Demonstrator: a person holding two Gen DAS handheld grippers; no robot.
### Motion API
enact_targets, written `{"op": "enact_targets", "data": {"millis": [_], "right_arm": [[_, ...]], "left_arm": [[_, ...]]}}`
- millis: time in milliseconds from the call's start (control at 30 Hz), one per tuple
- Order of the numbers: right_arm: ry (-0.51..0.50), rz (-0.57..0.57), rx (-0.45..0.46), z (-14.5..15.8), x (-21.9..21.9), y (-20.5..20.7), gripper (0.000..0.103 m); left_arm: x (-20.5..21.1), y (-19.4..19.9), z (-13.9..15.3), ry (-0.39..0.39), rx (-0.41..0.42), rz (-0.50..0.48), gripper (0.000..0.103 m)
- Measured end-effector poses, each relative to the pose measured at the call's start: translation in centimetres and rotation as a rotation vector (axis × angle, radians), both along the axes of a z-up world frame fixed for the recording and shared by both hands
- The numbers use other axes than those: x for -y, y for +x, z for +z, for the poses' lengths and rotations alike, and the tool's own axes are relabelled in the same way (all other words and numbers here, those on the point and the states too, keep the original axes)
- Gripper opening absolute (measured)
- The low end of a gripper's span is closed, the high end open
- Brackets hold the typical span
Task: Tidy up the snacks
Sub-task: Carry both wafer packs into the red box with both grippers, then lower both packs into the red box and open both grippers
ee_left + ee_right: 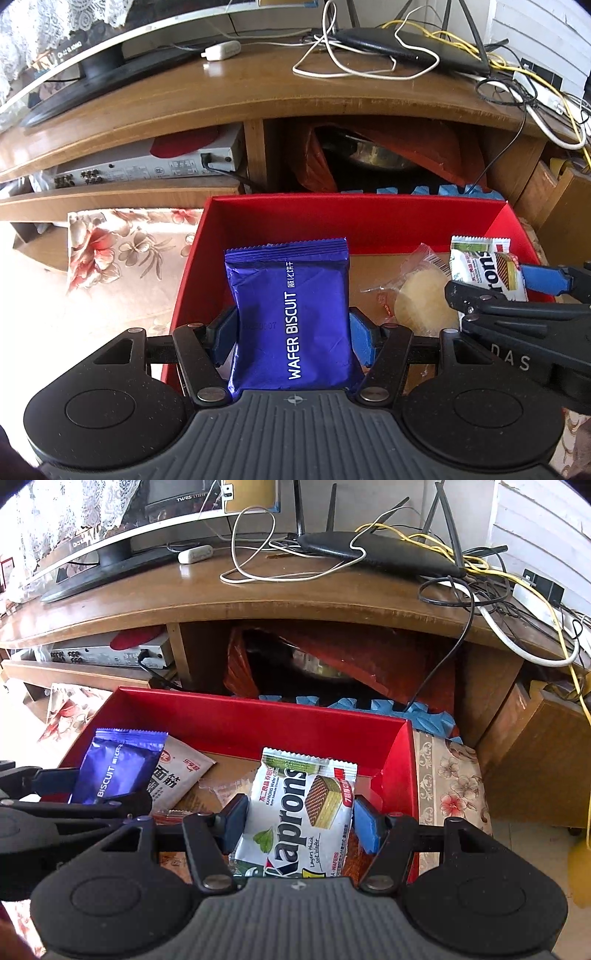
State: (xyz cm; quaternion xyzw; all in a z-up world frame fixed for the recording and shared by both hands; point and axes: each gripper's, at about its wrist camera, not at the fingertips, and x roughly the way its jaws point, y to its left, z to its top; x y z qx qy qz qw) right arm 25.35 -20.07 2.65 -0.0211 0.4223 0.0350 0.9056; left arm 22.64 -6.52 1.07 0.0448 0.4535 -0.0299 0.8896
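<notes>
My left gripper (293, 334) is shut on a blue wafer biscuit pack (291, 314), held upright over the left part of a red box (354, 218). My right gripper (297, 821) is shut on a white Kaprons wafer pack (299, 812) over the right part of the same red box (258, 716). On the box floor lie a clear-wrapped round pastry (424, 299) and a tan snack packet (177, 775). The right gripper with its Kaprons pack (484, 273) shows at the right of the left wrist view. In the right wrist view, the blue pack (114, 771) appears at the left.
The box sits on a floral cloth (122, 251) in front of a wooden TV stand (258, 96) carrying a router (376, 552), loose cables and a monitor base. Under the stand are a silver receiver (147, 166), an orange bag (369, 664) and blue foam mats (424, 716).
</notes>
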Motion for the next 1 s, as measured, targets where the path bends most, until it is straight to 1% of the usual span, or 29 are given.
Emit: {"op": "enact_targets", "data": {"millis": [133, 433, 500, 1000], "right_arm": [[-0.014, 0.004, -0.013, -0.6, -0.1, 0.3, 0.056], [-0.007, 0.001, -0.012, -0.4, 0.1, 0.1, 0.055], [-0.004, 0.0, -0.007, -0.2, 0.1, 0.1, 0.055], [0.032, -0.03, 0.043, 1.6, 1.0, -0.4, 0.055]], "left_arm": [[0.0, 0.2, -0.3, 0.004, -0.009, 0.003, 0.069], [0.1, 0.1, -0.5, 0.005, -0.018, -0.003, 0.07], [0.1, 0.1, -0.4, 0.002, -0.012, 0.0, 0.069], [0.0, -0.2, 0.6, -0.019, 0.008, 0.009, 0.075]]}}
